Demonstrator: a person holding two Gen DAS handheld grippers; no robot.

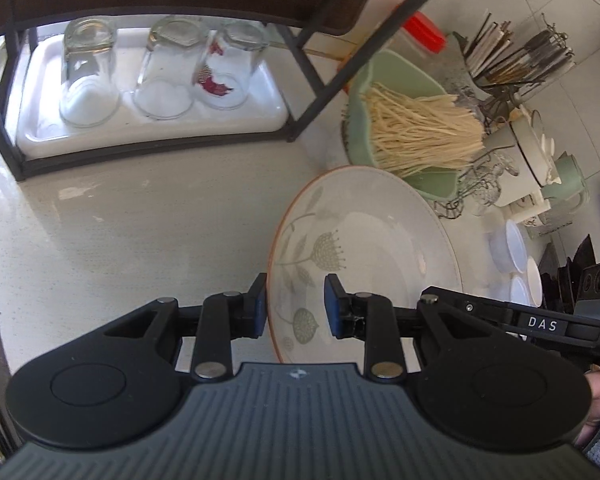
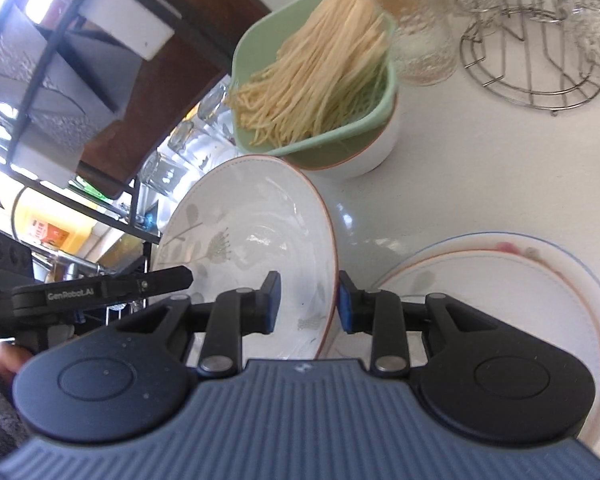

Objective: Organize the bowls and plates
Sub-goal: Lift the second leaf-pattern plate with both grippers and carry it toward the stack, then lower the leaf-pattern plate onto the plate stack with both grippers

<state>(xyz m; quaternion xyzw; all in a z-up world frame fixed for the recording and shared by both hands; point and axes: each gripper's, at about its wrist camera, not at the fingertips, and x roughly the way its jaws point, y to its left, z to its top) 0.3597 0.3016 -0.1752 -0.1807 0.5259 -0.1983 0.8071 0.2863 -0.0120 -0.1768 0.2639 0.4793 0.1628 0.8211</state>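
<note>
Far left in the left wrist view, a black metal rack point(image 1: 4, 92) frames a white plastic tray point(image 1: 156, 128), and on it stand three clear drinking glasses point(image 1: 88, 76), all upside down, smooth and shiny, the rightmost printed with a red pattern. The pale speckled countertop point(image 1: 120, 232) runs matte and bare below.

Centre now: the left gripper point(image 1: 296, 306), black linkage with blue rubber pads, is clamped across the left rim of a wide, shallow white ceramic bowl with grey-green leaf print and a thin orange edge point(image 1: 364, 248), one pad outside, one inside. In the right wrist view, the right gripper point(image 2: 309, 304) pinches the same bowl's opposite rim, so it is carried between the two, tilted, above the counter.

Behind it, a pale green plastic colander point(image 1: 396, 80) heaped with dry yellow noodles point(image 1: 420, 132) sits inside a white bowl with an orange rim point(image 2: 364, 156). To the right, two round flat plates point(image 2: 520, 292) lie stacked, glossy white, the upper orange-edged, the lower blue-edged. Up right stands a chrome wire rack point(image 2: 532, 60) holding clear glasses, too blurred to count.
</note>
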